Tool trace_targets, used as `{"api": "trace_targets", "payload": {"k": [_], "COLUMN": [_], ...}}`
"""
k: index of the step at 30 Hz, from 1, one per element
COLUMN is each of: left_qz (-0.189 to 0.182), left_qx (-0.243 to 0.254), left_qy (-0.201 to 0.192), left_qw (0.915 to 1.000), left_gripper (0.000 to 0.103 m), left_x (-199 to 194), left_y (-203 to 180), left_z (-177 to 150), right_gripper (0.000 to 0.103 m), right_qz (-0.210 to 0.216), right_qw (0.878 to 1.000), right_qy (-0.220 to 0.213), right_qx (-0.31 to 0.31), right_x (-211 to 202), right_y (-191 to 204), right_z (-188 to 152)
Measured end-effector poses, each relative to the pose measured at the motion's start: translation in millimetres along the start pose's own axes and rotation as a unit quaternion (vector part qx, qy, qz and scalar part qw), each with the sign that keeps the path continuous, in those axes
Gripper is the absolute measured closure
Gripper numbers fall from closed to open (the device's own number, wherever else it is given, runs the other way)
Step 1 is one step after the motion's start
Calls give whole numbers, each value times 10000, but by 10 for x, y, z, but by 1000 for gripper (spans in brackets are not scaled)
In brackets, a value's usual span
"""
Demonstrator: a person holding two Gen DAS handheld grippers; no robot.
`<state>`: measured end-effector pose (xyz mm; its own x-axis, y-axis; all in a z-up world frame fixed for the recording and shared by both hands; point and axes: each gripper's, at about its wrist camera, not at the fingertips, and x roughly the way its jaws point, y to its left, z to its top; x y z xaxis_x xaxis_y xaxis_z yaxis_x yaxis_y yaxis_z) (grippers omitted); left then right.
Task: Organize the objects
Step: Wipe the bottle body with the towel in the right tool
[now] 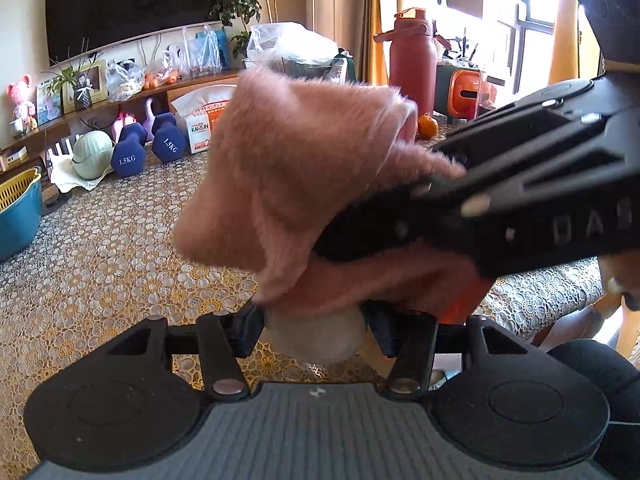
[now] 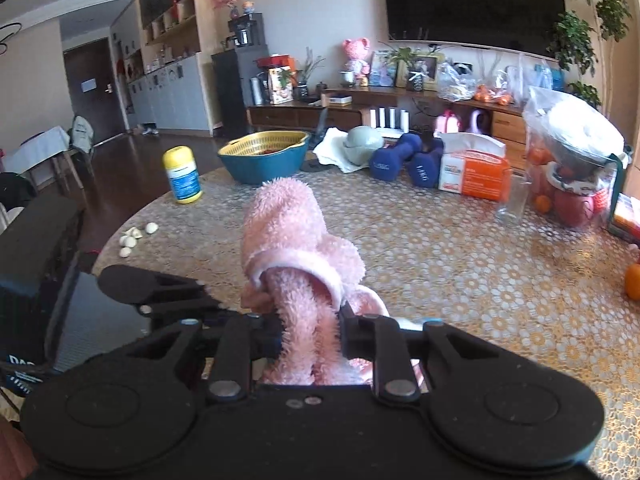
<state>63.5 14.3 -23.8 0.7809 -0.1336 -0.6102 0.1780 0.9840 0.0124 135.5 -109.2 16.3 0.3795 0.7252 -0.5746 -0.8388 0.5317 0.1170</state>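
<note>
A fluffy pink cloth (image 1: 296, 184) hangs above the lace-covered table (image 1: 100, 248), held from both sides. My left gripper (image 1: 314, 334) is shut on its lower edge, where a pale rounded fold shows between the jaws. My right gripper (image 2: 308, 332) is shut on the same pink cloth (image 2: 288, 240), which bunches up ahead of its fingers. The right gripper's body also shows in the left wrist view (image 1: 500, 200), crossing over the cloth from the right. The left gripper's finger shows at the left of the right wrist view (image 2: 160, 284).
On the table stand two blue dumbbells (image 1: 148, 148), a tissue box (image 2: 472, 168), a blue-and-yellow basket (image 2: 264, 156), a yellow bottle (image 2: 182, 174), a clear glass (image 2: 514, 196), garlic cloves (image 2: 134, 236), a red flask (image 1: 412, 64) and oranges (image 2: 632, 276). The table edge curves at the left.
</note>
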Motion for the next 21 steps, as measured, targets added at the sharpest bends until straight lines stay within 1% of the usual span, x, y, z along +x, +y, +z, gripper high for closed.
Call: {"api": "trace_targets", "payload": {"k": [1, 3, 5, 8, 13, 15, 17, 21], "left_qz": [2, -4, 2, 4, -27, -51, -74, -101], "left_qx": [-1, -24, 1, 34, 41, 19, -3, -69], "left_qy": [21, 84, 79, 42, -29, -21, -19, -22], "left_qw": [10000, 10000, 10000, 10000, 10000, 10000, 10000, 9999], "left_gripper": [49, 49, 49, 49, 49, 49, 49, 49], "left_x": [4, 19, 16, 7, -5, -3, -3, -2], "left_y": [-5, -1, -3, -12, 10, 23, 37, 59], "left_z": [7, -6, -19, -9, 32, 40, 37, 43], "right_gripper": [82, 82, 82, 82, 81, 81, 81, 80], "right_qz": [58, 32, 20, -144, -501, -582, -566, -822], "right_qw": [9999, 9997, 9998, 9997, 9984, 9978, 9974, 9950], "right_qy": [44, 121, 149, 174, 250, 314, 404, 529], "right_qx": [-73, -202, -128, -116, -5, 79, 203, 200], "right_x": [30, 98, 147, 195, 274, 324, 367, 444], "right_y": [62, 145, 127, 54, -194, -319, -440, -626], "right_z": [-14, -47, -57, -47, -14, 11, 25, 16]}}
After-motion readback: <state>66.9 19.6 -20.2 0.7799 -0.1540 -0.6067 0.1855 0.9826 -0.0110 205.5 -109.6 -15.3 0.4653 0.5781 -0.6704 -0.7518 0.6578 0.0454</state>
